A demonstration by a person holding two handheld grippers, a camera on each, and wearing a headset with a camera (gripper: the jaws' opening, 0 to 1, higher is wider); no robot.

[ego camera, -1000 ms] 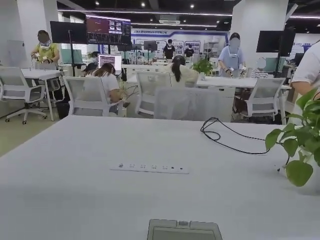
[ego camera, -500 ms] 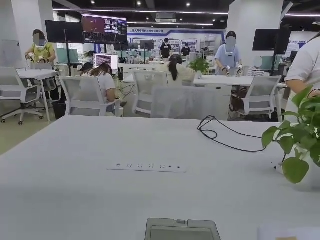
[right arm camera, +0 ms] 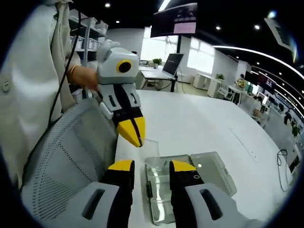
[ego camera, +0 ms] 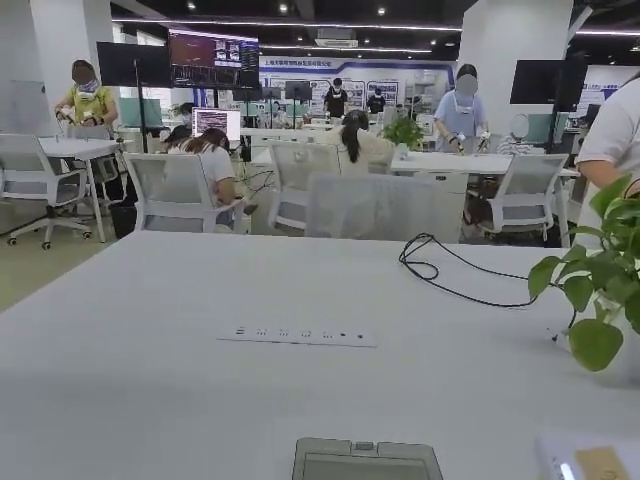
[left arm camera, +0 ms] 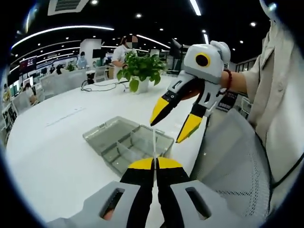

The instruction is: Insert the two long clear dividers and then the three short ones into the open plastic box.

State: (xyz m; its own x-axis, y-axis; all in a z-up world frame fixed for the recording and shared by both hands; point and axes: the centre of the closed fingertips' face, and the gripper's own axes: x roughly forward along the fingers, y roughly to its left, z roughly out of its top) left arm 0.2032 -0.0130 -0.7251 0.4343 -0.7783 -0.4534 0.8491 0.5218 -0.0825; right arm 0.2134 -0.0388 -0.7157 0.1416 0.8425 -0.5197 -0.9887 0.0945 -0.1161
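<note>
- Workbench [ego camera: 150,380]: the open plastic box [left arm camera: 142,135] lies flat near its edge, below both grippers.
- Left gripper [left arm camera: 155,161]: jaws clamped on a clear divider [left arm camera: 154,141] held above the box, so insertion is judged in hand.
- Right gripper [right arm camera: 152,164]: jaws apart, empty. Next move calls for lowering the divider upright into the box.

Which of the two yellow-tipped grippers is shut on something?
The left yellow-tipped gripper: its jaws pinch a thin clear plastic divider, while the right gripper has its jaws apart, holding nothing.
</note>
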